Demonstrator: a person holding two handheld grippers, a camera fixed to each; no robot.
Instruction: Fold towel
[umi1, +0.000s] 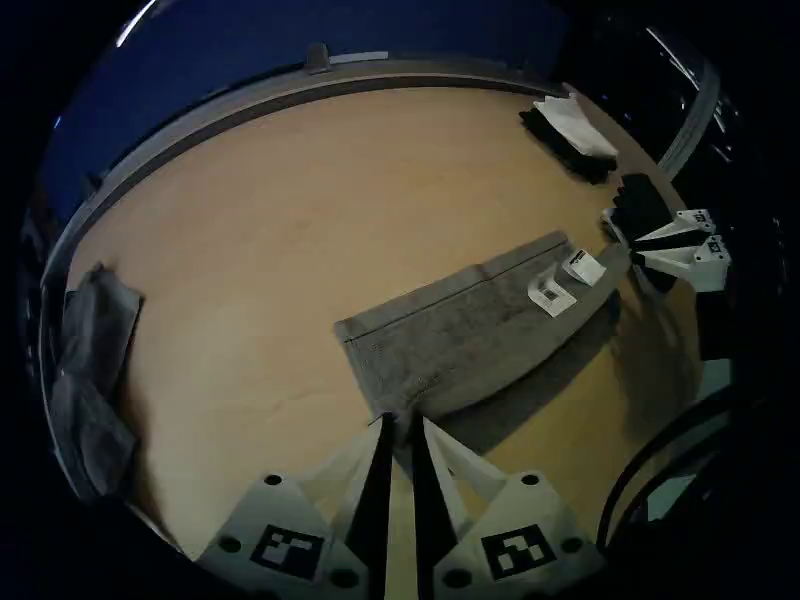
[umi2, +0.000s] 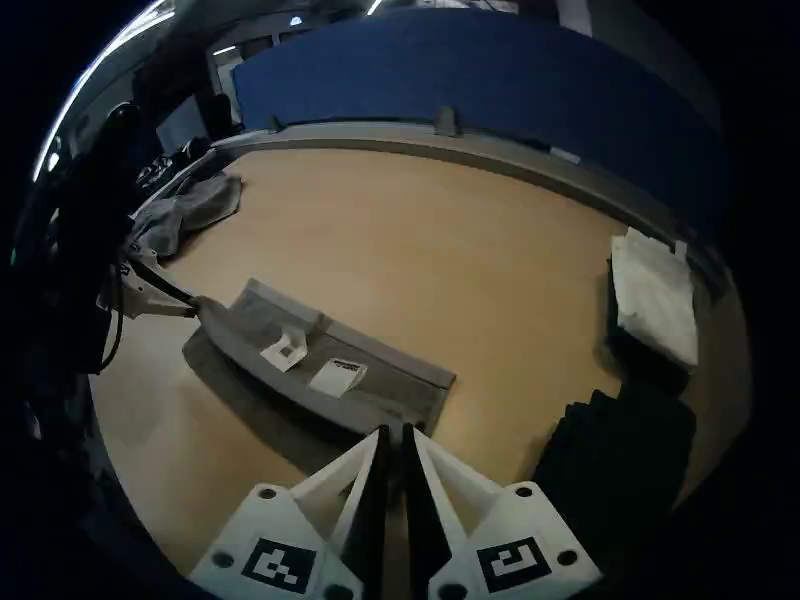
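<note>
a: what could be spoiled from here?
b: the grey towel is stretched between both tongs, so a slipped corner is to be feared most. only a thin bit of hem seems to be pinched at each end. if the ends are carried at uneven speed or height, the cloth may be pulled free or the fold laid crooked. the two paper tags near one end could also be trapped inside the fold.
a: how are the tongs seen?
b: the left tongs are clenched on the towel's near corner. the right tongs are judged to be clenched on the opposite end, whose hem is run straight into their tips.
a: and where is the towel?
b: it is held just off the desk, with a shadow thrown beneath it. it is placed over the middle, nearer the front edge than the back edge. the folded white stack at the right edge and the crumpled cloths at the left edge are found well apart from it.
</note>
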